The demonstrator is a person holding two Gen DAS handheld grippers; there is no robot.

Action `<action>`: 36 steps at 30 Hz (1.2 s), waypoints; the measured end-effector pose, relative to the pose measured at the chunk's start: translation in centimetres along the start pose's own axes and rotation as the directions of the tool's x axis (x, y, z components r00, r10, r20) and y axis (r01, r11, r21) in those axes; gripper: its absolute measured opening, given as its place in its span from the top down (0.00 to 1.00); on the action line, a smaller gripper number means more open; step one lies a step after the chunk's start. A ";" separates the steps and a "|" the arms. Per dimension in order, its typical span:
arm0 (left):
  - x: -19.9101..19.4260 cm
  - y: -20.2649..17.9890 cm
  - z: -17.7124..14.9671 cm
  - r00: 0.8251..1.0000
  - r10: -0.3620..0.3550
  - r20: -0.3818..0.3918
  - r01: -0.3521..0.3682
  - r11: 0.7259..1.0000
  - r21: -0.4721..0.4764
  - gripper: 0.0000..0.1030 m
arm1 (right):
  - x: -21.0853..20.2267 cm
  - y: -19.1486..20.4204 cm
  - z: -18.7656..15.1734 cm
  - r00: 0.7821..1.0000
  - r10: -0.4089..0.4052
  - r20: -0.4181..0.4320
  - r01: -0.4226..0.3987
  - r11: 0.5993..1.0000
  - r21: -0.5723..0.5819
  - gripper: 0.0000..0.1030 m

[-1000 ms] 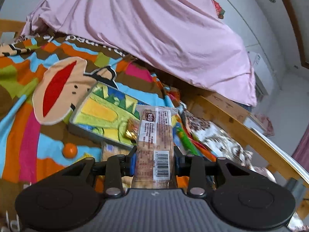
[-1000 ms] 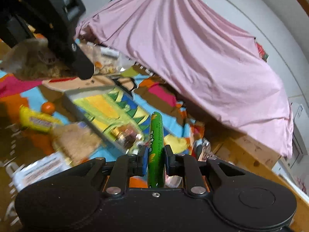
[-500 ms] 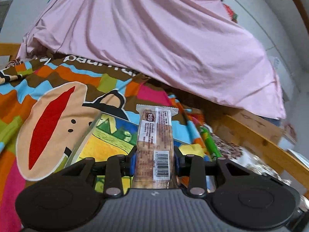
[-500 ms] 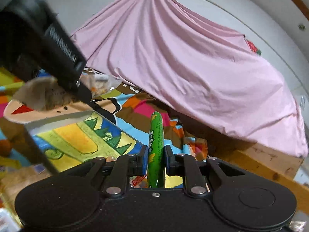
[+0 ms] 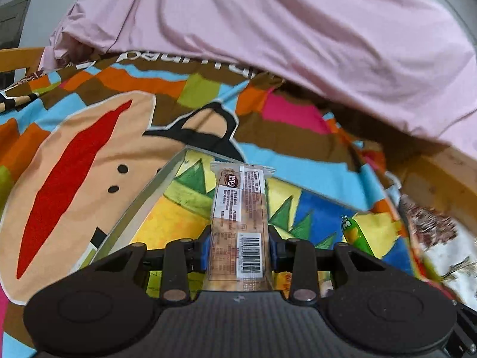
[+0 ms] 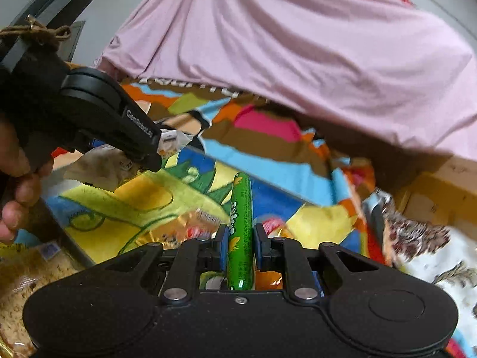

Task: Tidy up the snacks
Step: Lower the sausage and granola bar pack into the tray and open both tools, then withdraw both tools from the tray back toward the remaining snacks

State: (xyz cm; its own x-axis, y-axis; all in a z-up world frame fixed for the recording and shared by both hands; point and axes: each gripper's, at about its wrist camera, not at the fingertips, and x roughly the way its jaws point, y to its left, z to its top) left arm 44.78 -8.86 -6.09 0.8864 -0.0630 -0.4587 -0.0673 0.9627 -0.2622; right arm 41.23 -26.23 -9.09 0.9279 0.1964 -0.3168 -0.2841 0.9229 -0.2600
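Observation:
My left gripper [image 5: 238, 250] is shut on a clear-wrapped brown snack bar [image 5: 238, 205] with a barcode, which sticks out forward over a shallow box [image 5: 143, 205] printed in yellow, green and blue. My right gripper [image 6: 241, 247] is shut on a thin green sausage stick [image 6: 242, 208], also over the box [image 6: 59, 238]. The stick's tip [image 5: 354, 235] shows at the right of the left wrist view. In the right wrist view the left gripper [image 6: 113, 119] hangs at upper left with the bar [image 6: 101, 167] in it. Gold-wrapped snacks [image 6: 190, 229] lie in the box.
The box rests on a bright patchwork blanket [image 5: 74, 155]. A pink sheet [image 5: 268, 29] drapes behind it. A wooden bed frame [image 6: 441, 191] and floral cloth [image 6: 417, 235] lie to the right. A person's hand [image 6: 18, 179] holds the left gripper. A crumbly bagged snack [image 6: 23, 283] sits outside the box.
Both grippers have travelled toward the box with their snacks, and they now hang over its inside. The loose snacks on the blanket have slid out of the left view.

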 end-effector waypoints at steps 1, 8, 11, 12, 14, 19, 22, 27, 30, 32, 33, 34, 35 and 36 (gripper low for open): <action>0.3 -0.1 -0.2 1.000 0.007 -0.009 -0.007 1.000 0.012 0.63 | 0.2 0.0 0.0 1.000 0.005 -0.014 -0.005 1.000 0.005 0.82; 1.8 -1.3 -1.5 0.996 0.041 -0.084 -0.037 0.998 0.045 0.63 | 1.1 -0.7 -0.2 0.997 0.030 -0.075 -0.026 0.998 0.052 0.82; 2.2 -1.8 -1.8 0.993 0.051 -0.109 -0.045 0.998 0.053 0.62 | 1.2 -0.8 -0.4 0.994 0.039 -0.098 -0.033 0.998 0.060 0.82; 2.2 -2.0 -2.0 0.992 0.053 -0.115 -0.046 0.997 0.058 0.62 | 1.3 -0.8 -0.4 0.994 0.041 -0.105 -0.035 0.998 0.059 0.81; 2.3 -2.2 -2.2 0.990 0.052 -0.130 -0.044 0.997 0.063 0.62 | 1.4 -0.7 -0.5 0.993 0.042 -0.110 -0.036 0.998 0.054 0.81; 2.5 -1.8 -2.6 0.986 0.051 -0.160 -0.044 0.998 0.047 0.59 | 1.4 -0.7 -0.3 0.993 0.042 -0.110 -0.036 0.998 0.049 0.76; 2.1 -1.3 -2.5 0.987 0.043 -0.157 -0.041 0.999 0.018 0.51 | 1.2 -0.8 -0.2 0.993 0.040 -0.107 -0.034 0.998 0.053 0.69; 0.7 -0.6 -2.0 0.992 0.032 -0.122 -0.035 0.999 -0.021 0.32 | 0.3 -1.0 0.5 0.996 0.034 -0.084 -0.029 0.998 0.059 0.53; -0.7 -0.3 -1.4 0.996 0.027 -0.086 -0.030 0.999 -0.036 0.18 | -0.7 -1.3 1.2 0.997 0.032 -0.066 -0.027 0.997 0.073 0.42; -1.9 -0.1 -1.0 0.998 0.021 -0.059 -0.023 0.999 -0.042 0.14 | -1.5 -1.6 1.6 0.998 0.031 -0.052 -0.026 0.996 0.081 0.34; -2.6 0.1 -0.7 0.999 0.018 -0.051 -0.021 0.999 -0.043 0.13 | -2.0 -1.7 1.9 0.999 0.030 -0.043 -0.026 0.996 0.083 0.28; -3.1 0.2 -0.5 0.999 0.019 -0.046 -0.021 0.999 -0.047 0.12 | -2.6 -1.8 2.2 0.999 0.030 -0.033 -0.027 0.996 0.085 0.23; -3.9 0.4 -0.4 0.999 0.018 -0.038 -0.020 0.998 -0.054 0.10 | -3.1 -1.9 2.5 0.999 0.029 -0.024 -0.027 0.996 0.088 0.22; -4.5 0.5 -0.3 0.999 0.016 -0.032 -0.018 0.998 -0.058 0.09 | -3.7 -2.0 2.9 1.000 0.028 -0.014 -0.027 0.996 0.091 0.21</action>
State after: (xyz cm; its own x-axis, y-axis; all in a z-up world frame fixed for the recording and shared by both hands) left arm 40.64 -8.17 -4.44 0.8699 -0.0561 -0.4900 -0.1097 0.9466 -0.3031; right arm 39.05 -27.86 -4.78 0.9160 0.2174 -0.3371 -0.2856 0.9435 -0.1677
